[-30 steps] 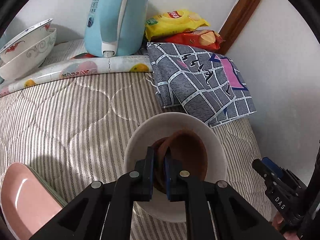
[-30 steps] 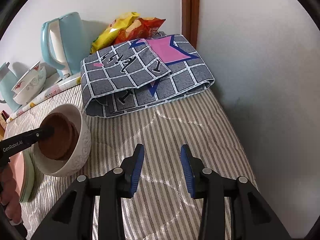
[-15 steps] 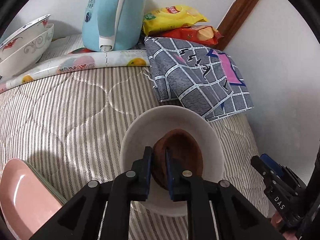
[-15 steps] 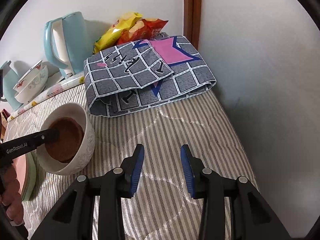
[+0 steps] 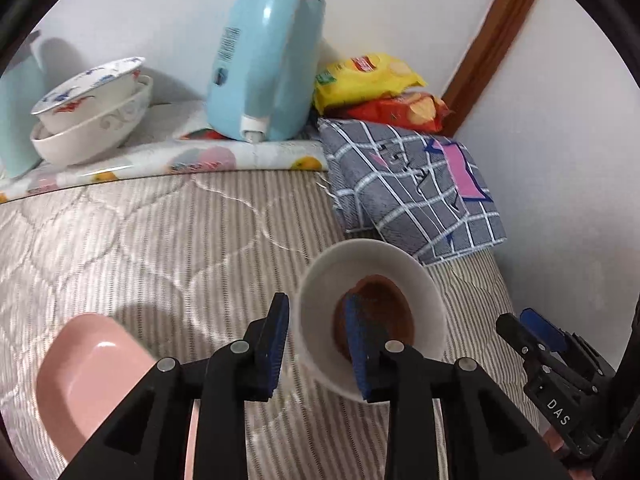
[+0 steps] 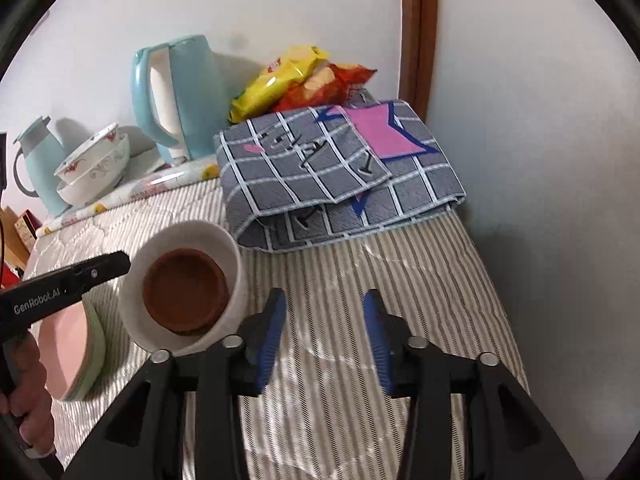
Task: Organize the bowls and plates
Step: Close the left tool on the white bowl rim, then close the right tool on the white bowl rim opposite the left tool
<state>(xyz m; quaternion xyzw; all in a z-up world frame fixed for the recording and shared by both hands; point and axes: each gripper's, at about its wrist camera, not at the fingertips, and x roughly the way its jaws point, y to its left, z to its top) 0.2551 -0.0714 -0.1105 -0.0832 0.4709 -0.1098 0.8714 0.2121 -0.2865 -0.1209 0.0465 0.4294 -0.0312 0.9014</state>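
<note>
pink plate (image 5: pixel 86 376) at far left on striped quilt (image 5: pixel 160 248), lying on a pale green plate (image 6: pixel 96 344) that shows under it in the right wrist view. a hand (image 6: pixel 28 392) grips the left tool's handle just in front of these plates. behind them by the wall: blue flask (image 6: pixel 38 168), then two stacked bowls (image 5: pixel 92 120), the upper one with red and blue painted marks and tilted inside the plain white lower one, both on a fruit-print mat (image 5: pixel 180 160). blue kettle (image 5: pixel 268 60) stands on the same mat, right of the bowls.

left gripper (image 5: pixel 320 344): fingers spread, jaws have just been opening, nothing pinched. they straddle the near rim of the white bowl (image 5: pixel 372 280); left pad outside the bowl, right pad over the inside, pads clear of the rim. brown bowl (image 6: pixel 184 292) sits nested in the white bowl, which rests on the quilt just right of the pink plate.

snack bags (image 5: pixel 380 88), yellow on red, lie in the back corner right of the kettle. folded grey checked cloth (image 6: pixel 340 168) with a pink star patch lies in front of the bags, its near edge close to the white bowl.

right gripper (image 6: pixel 324 336): fingers apart, jaws have just been opening wider, nothing between them, only bare quilt below. it hangs right of the white bowl, near the wall (image 6: pixel 540 160).
</note>
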